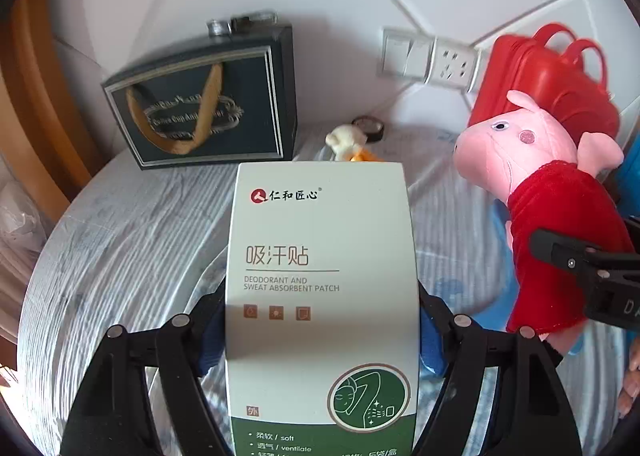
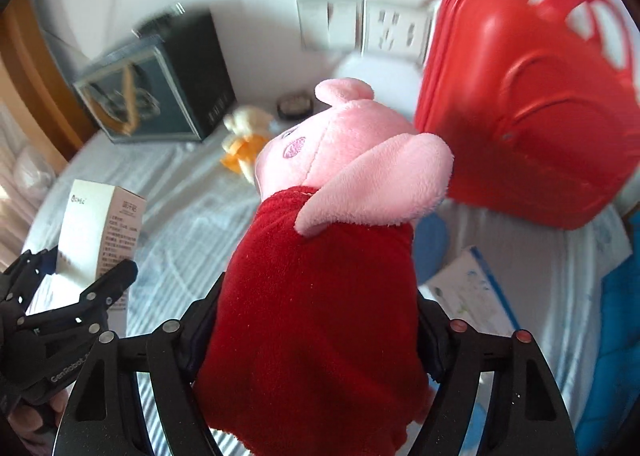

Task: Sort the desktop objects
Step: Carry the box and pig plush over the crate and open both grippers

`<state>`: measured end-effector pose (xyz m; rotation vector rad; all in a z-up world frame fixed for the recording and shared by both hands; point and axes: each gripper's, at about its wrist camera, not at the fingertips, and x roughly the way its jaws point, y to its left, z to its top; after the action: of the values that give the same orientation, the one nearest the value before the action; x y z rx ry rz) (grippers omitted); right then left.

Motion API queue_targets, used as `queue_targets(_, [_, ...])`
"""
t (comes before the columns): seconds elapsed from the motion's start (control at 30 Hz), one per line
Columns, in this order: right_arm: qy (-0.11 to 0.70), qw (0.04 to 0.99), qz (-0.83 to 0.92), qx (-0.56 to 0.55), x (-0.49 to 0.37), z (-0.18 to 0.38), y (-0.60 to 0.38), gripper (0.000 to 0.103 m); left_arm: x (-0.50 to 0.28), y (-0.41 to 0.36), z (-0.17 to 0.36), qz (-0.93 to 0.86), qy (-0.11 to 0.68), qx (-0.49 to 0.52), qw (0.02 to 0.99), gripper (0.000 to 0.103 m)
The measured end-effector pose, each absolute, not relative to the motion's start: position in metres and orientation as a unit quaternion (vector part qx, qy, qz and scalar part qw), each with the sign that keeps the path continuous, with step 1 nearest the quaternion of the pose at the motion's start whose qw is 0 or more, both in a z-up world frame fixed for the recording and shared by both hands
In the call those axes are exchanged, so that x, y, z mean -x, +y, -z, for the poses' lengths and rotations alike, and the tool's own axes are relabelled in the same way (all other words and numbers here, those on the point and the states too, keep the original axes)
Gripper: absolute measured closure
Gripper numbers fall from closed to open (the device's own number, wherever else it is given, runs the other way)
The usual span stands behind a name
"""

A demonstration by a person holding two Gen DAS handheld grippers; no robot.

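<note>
Though flanked by bags (image 1: 208, 96), grips full.

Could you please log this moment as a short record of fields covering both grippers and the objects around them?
left gripper: shut on patch box, held upright
right gripper: shut on pig plush, gripped at its red dress
red basket: at the right, against the wall
dark gift bag: standing at back left
small cream plush: lying between gift bag and pig plush
surface: striped cloth
</note>
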<state>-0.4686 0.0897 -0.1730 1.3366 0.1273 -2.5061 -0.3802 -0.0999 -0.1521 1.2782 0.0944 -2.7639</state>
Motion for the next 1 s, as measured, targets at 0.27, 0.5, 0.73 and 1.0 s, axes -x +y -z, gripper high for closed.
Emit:
queue_targets(0.27, [0.017, 0.1, 0.912, -0.398, 0.364, 0.08, 0.12, 0.025, 0.304, -0.068, 0.075, 0.935, 0.04, -0.352, 0.01, 0.027])
queue_targets(0.5, [0.002, 0.064, 0.941, -0.332, 0.265, 0.008, 0.16, 0.025, 0.231, -0.012, 0.008, 0.956, 0.014, -0.289, -0.043, 0.027])
queue_targets(0.73, [-0.018, 0.004, 0.966, -0.257, 0.178, -0.056, 0.228, 0.024, 0.179, 0.072, -0.041, 0.966, -0.012, -0.236, -0.105, 0.027])
queue_targets(1.0, [-0.036, -0.082, 0.98, -0.178, 0.093, -0.11, 0.352, 0.024, 0.145, 0.208, -0.091, 0.962, -0.031, -0.181, -0.2, 0.027])
